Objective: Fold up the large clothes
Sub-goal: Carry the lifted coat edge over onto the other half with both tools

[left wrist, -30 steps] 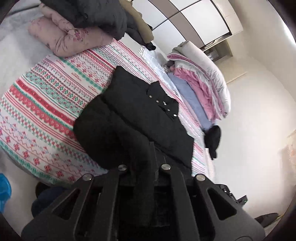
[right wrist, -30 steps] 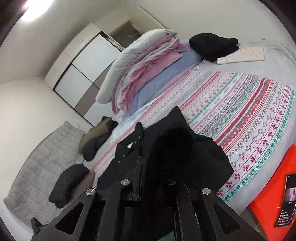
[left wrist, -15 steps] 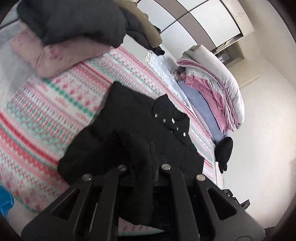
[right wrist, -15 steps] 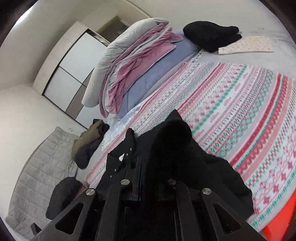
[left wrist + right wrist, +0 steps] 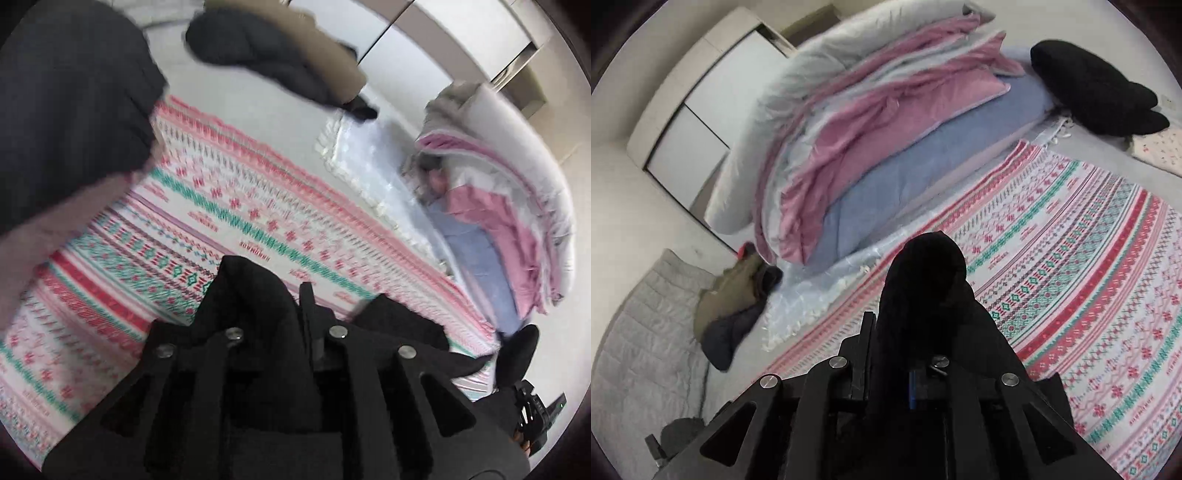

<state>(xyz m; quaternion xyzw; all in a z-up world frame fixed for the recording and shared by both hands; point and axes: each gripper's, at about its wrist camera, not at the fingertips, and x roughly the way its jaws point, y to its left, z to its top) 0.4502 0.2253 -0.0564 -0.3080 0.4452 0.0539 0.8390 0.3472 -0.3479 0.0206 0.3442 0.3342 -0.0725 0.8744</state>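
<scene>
A black jacket (image 5: pixel 251 295) is bunched between the fingers of my left gripper (image 5: pixel 280 332), which is shut on it above the patterned red, green and white blanket (image 5: pixel 229 206). My right gripper (image 5: pixel 905 343) is shut on another fold of the same black jacket (image 5: pixel 923 273), which rises as a rounded lump over its fingers. Most of the jacket hangs below both grippers, out of sight. The blanket also shows in the right wrist view (image 5: pixel 1089 280).
A stack of pink, grey and blue bedding (image 5: pixel 871 122) lies along the far side. A black garment (image 5: pixel 1093 92) lies at the right. Dark and olive clothes (image 5: pixel 280 51) lie near a white wardrobe (image 5: pixel 698 107). A dark pile (image 5: pixel 66 96) is at the left.
Both grippers have carried the held jacket forward across the blanket toward the bedding. The spread jacket body and its snaps have dropped out of view beneath the grippers. The left view is motion-blurred.
</scene>
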